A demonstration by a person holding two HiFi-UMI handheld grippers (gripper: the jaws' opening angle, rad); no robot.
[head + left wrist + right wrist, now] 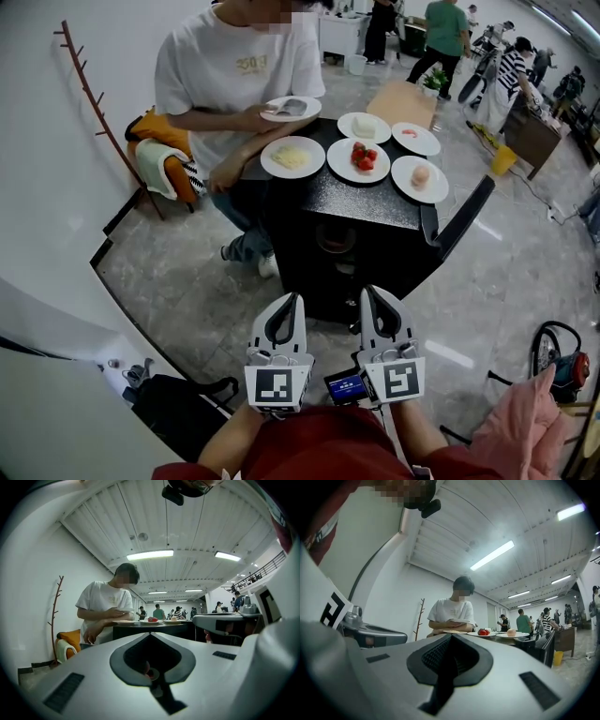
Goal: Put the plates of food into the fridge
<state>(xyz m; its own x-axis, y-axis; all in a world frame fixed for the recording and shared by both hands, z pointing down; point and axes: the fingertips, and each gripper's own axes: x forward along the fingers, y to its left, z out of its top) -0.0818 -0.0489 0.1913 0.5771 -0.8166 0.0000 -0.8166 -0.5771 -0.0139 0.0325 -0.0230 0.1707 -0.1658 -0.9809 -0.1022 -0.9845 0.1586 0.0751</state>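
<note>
Several white plates of food stand on top of a low black fridge (361, 202): yellow food (292, 157), red fruit (358, 159), a white piece (364, 126), a pink bit (415, 138) and a peach (419, 177). A seated person in a white T-shirt holds one more plate (291, 108). The fridge door (462, 222) hangs open at the right. My left gripper (292, 302) and right gripper (371, 294) are side by side in front of the fridge, pointing at it, both shut and empty. The red fruit plate (151, 619) (483, 632) shows far ahead in both gripper views.
A wooden coat rack (97, 105) and an orange chair (161, 155) stand left of the person. A black bag (180, 409) lies on the floor at my left, a pink cloth (523, 424) and a red device (565, 362) at my right. Several people stand at the back.
</note>
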